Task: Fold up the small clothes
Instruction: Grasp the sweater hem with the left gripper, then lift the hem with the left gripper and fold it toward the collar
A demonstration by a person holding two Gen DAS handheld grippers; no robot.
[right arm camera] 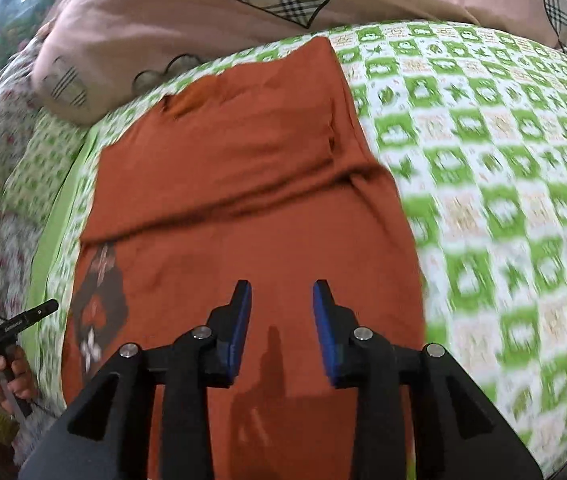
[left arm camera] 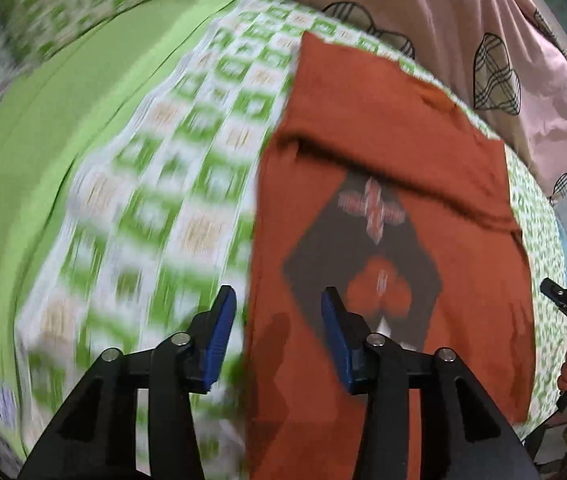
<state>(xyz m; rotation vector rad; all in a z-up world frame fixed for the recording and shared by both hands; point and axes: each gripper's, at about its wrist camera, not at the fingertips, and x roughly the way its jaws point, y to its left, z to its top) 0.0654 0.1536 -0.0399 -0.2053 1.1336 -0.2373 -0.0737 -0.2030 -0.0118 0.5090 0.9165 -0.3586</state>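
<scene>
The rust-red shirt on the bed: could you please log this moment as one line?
shirt: partly folded, flat on green checked bedsheet | left gripper: open, empty, over shirt's edge | right gripper: open, empty, above shirt

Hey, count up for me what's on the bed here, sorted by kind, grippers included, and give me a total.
Rust-red shirt, partly folded: 1
Pink pillow with plaid hearts: 1
Green checked bedsheet: 1
Grippers, both open and holding nothing: 2, left gripper, right gripper
Total: 5
</scene>
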